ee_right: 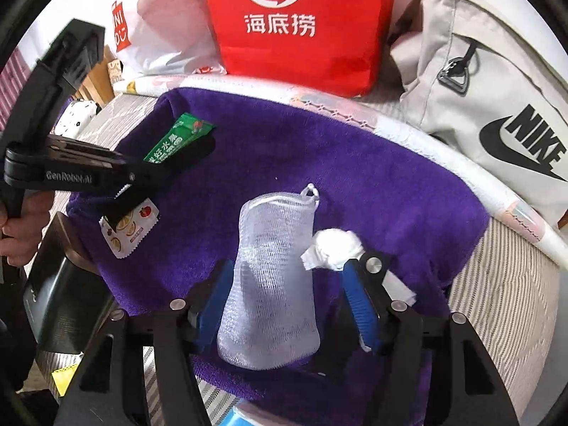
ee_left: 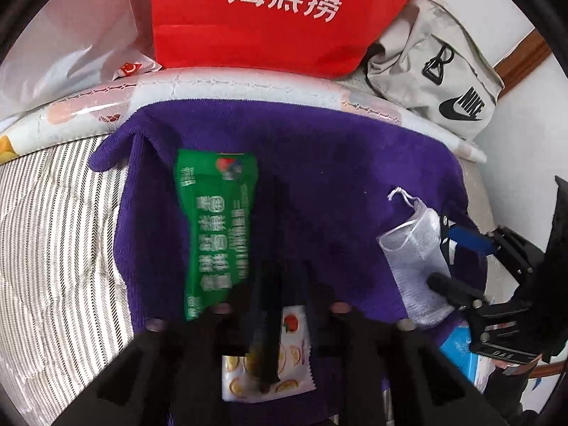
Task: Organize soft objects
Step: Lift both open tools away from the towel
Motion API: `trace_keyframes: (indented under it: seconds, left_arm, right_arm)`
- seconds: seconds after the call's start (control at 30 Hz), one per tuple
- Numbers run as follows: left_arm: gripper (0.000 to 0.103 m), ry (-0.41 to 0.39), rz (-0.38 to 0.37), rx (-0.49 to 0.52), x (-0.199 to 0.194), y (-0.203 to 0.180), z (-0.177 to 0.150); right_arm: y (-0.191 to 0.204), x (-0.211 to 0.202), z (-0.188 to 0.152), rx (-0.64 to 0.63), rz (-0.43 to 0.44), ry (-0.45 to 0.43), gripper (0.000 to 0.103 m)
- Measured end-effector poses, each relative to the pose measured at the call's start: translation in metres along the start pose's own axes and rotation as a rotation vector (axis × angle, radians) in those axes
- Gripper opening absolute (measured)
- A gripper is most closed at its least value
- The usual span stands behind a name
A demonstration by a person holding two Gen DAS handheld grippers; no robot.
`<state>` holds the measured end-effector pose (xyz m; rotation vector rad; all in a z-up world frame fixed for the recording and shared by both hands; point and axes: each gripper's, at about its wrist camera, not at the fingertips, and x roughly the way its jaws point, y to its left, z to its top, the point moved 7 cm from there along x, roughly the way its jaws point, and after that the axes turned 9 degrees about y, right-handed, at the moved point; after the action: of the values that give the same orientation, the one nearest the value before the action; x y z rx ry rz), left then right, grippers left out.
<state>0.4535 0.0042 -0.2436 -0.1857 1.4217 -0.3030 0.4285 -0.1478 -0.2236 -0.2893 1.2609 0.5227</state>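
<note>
Both fingers (ee_right: 349, 294) apart around mesh pouch (ee_right: 271, 284)

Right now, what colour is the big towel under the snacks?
Purple. The towel shows best in the right wrist view.

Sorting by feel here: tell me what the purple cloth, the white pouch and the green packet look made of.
Purple cloth: plush terry or microfibre, matte, fuzzy pile. White pouch: open synthetic mesh, see-through weave, drawstring loop. Green packet: probably thin plastic film, smooth printed surface.
</note>
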Motion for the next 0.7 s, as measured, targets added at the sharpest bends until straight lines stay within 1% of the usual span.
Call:
trace_keyframes:
  seconds: [0.07, 0.1, 0.17, 0.23, 0.3, 0.4, 0.5, 0.6, 0.7]
  left_arm:
    - [0.024, -0.016, 0.016, 0.001, -0.005, 0.000, -0.001]
    - [0.024, -0.029, 0.051, 0.006, -0.010, 0.000, -0.002]
    - [0.028, -0.054, 0.108, 0.016, -0.020, 0.002, -0.005]
    - [0.030, -0.078, 0.123, 0.025, -0.031, 0.000, -0.010]
    - [0.030, -0.099, 0.114, 0.033, -0.042, -0.003, -0.016]
    - [0.030, -0.173, 0.101, 0.052, -0.066, -0.010, -0.030]
    - [0.030, -0.228, 0.113, 0.056, -0.088, -0.014, -0.048]
    - [0.030, -0.255, 0.100, 0.050, -0.106, -0.016, -0.067]
    - [0.030, -0.252, 0.063, 0.034, -0.115, -0.017, -0.089]
  right_arm:
    - [-0.005, -0.006, -0.001, 0.025, 0.001, -0.012, 0.064]
    - [-0.006, -0.009, -0.001, 0.035, 0.004, -0.019, 0.064]
    - [-0.009, -0.020, -0.005, 0.056, 0.015, -0.037, 0.063]
    - [-0.011, -0.032, -0.010, 0.079, 0.021, -0.066, 0.064]
    - [-0.013, -0.045, -0.015, 0.103, 0.024, -0.100, 0.064]
    - [-0.010, -0.064, -0.021, 0.132, 0.027, -0.154, 0.064]
    - [-0.006, -0.082, -0.033, 0.153, 0.005, -0.188, 0.064]
    - [0.003, -0.101, -0.050, 0.161, 0.011, -0.214, 0.064]
    - [0.020, -0.117, -0.072, 0.152, 0.027, -0.231, 0.064]
